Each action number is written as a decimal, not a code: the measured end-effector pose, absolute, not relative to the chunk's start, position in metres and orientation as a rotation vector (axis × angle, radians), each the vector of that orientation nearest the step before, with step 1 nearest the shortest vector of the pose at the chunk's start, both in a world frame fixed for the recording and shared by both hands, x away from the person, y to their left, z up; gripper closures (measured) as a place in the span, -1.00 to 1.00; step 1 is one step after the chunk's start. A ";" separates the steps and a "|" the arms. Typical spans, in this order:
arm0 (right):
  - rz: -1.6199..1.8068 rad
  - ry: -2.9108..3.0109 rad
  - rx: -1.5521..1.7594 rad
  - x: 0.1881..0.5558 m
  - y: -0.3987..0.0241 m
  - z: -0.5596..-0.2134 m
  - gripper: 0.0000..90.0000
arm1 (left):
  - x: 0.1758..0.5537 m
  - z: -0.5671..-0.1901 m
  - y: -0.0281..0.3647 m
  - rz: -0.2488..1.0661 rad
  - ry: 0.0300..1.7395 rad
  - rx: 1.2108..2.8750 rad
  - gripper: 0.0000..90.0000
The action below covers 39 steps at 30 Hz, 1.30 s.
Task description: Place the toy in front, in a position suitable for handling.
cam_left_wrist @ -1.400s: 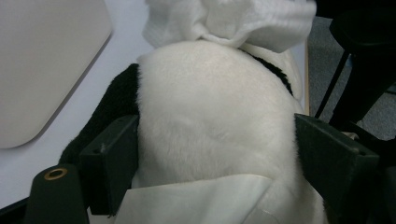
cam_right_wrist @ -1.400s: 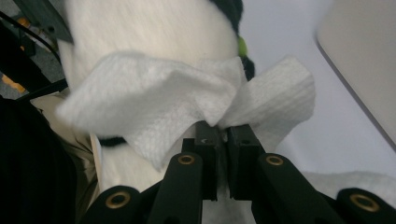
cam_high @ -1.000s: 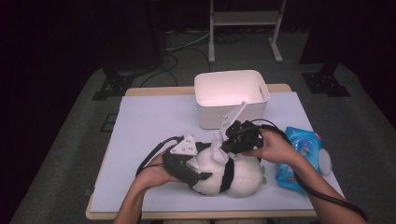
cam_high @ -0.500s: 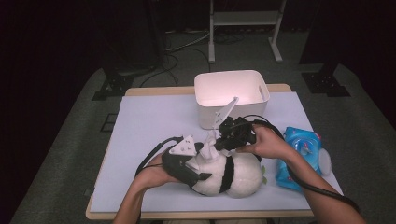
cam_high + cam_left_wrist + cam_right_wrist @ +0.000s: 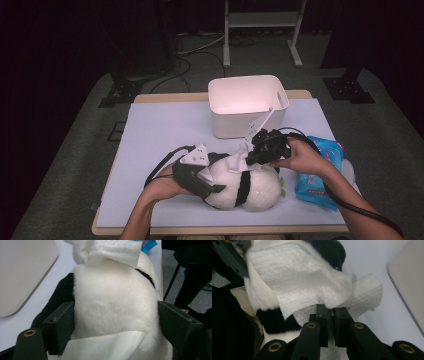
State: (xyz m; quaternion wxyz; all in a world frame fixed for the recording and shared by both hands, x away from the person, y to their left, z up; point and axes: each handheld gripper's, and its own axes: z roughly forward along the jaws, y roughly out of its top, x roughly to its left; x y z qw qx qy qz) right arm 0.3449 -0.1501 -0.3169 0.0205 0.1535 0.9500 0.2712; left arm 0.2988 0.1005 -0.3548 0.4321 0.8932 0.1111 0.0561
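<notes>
A black and white plush toy (image 5: pixel 257 192) lies on the white table near its front edge. My left gripper (image 5: pixel 214 184) clamps its left end; in the left gripper view both pads (image 5: pixel 60 326) press into the white fur (image 5: pixel 112 302). My right gripper (image 5: pixel 248 157) comes in from the right, over the top of the toy. Its jaws (image 5: pixel 331 312) are shut on a white wipe (image 5: pixel 297 282), which drapes over the toy's fur and black band (image 5: pixel 274 321). The wipe (image 5: pixel 115 251) also shows at the top of the left gripper view.
A white bin (image 5: pixel 247 80) stands just behind the toy, open side up. A blue wipe packet (image 5: pixel 320 175) lies at the right, under the person's right forearm. The table's left half (image 5: pixel 160 135) is bare, and cables trail from both grippers.
My right gripper carried the wipe a little to the left over the toy, then back to the right. The left gripper and the toy stayed put.
</notes>
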 end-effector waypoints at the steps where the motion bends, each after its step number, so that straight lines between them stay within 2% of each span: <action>1: 0.843 2.945 0.489 0.345 -0.154 -0.319 0.86 | 0.299 -0.355 0.100 0.139 0.278 2.227 -0.60; 20: 0.935 2.893 0.721 0.336 -0.224 -0.343 0.86 | 0.301 -0.352 0.099 0.119 0.295 2.236 -0.61; 29: 0.985 2.861 0.673 0.332 -0.221 -0.347 0.86 | 0.308 -0.339 0.097 0.086 0.314 2.294 -0.76; 39: 1.027 2.845 0.650 0.328 -0.222 -0.347 0.86 | 0.318 -0.326 0.086 0.056 0.299 2.329 -0.83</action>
